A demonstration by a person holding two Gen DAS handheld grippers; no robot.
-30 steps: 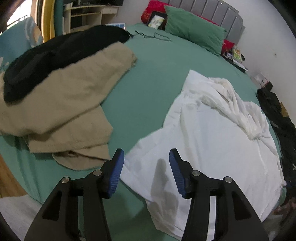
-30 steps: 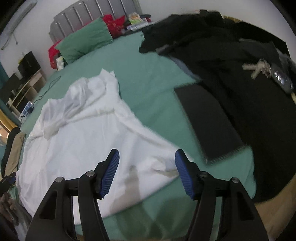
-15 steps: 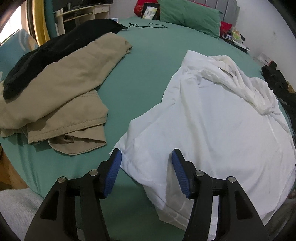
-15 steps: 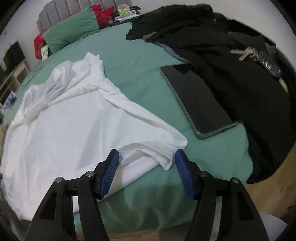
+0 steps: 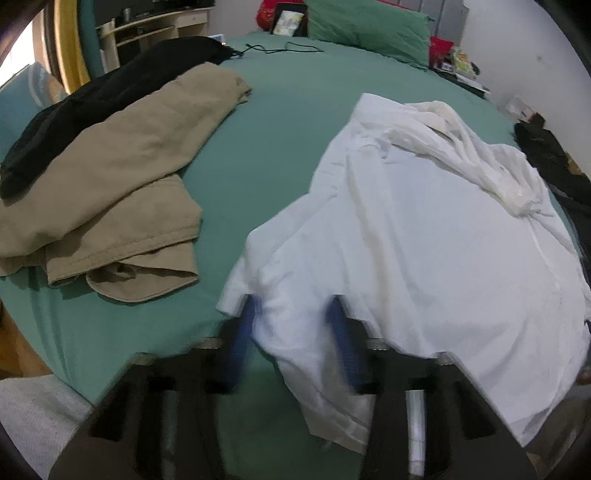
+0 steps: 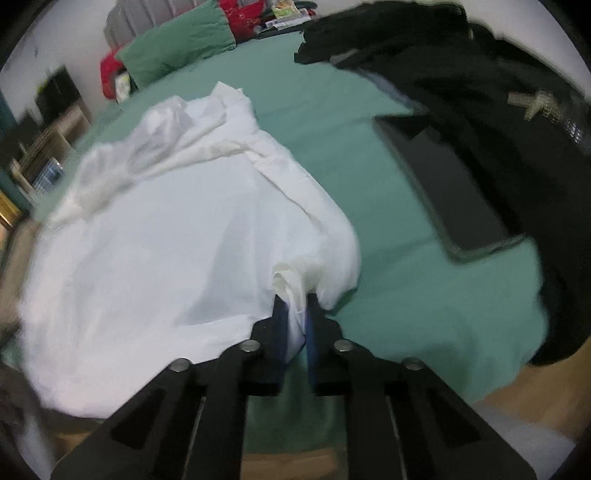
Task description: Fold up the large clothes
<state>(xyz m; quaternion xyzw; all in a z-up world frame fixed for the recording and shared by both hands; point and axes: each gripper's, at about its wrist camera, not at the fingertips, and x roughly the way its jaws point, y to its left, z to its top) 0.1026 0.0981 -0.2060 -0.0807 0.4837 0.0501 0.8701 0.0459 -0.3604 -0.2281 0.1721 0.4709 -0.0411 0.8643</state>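
Note:
A large white shirt (image 5: 424,229) lies spread and rumpled on the green bed (image 5: 280,140); it also shows in the right wrist view (image 6: 166,229). My left gripper (image 5: 293,317) is open, its blue-padded fingers straddling the shirt's near hem, with cloth between them. My right gripper (image 6: 297,314) is shut on a bunched corner of the white shirt at the bed's near edge.
Tan trousers (image 5: 122,166) and a black garment (image 5: 110,92) lie left of the shirt. A dark tablet (image 6: 439,188) and black clothes (image 6: 498,110) with keys (image 6: 535,103) lie to the right. Green pillows (image 5: 369,29) at the head; wooden floor (image 6: 517,398) below.
Both grippers have moved forward onto the shirt's near edge. The right gripper has shut on the shirt corner. The left gripper's fingers have slid around the hem and stay apart.

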